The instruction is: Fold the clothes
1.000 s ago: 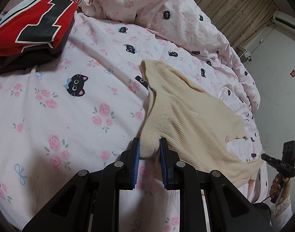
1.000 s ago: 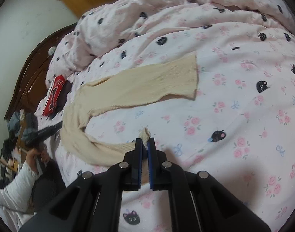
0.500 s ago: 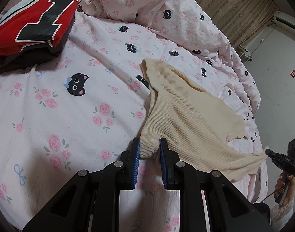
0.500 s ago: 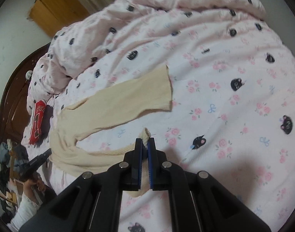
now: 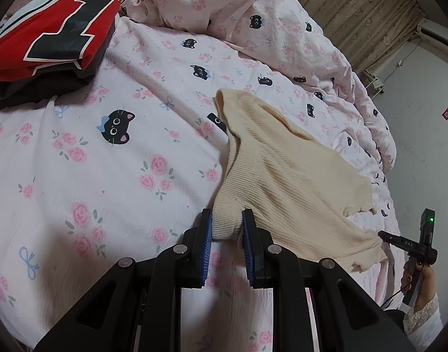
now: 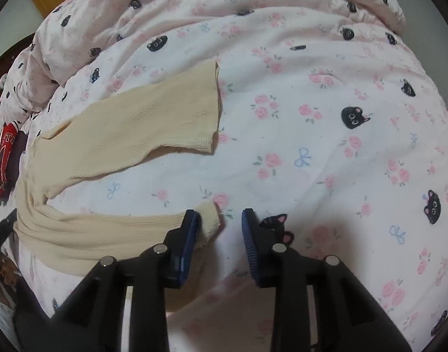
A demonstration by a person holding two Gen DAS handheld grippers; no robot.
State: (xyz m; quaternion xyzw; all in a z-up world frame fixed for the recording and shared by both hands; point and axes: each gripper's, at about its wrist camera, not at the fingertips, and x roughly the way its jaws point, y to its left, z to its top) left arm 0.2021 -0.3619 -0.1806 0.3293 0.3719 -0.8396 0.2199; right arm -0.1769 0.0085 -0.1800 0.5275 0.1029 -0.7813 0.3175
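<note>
Left tool (image 5: 226, 234) clamps the ribbed cream sweater (image 5: 276, 182); right tool (image 6: 221, 228) stands apart beside its cuff.

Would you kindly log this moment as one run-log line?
left gripper: shut on cream sweater | right gripper: open, sleeve cuff beside left finger | sweater on bed

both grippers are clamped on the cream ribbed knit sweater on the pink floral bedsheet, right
Not quite. Only the left gripper is clamped on the cream ribbed knit sweater lying on the pink floral bedsheet. The right wrist view shows the right gripper open, with the sweater's cuff loose beside its left finger.
</note>
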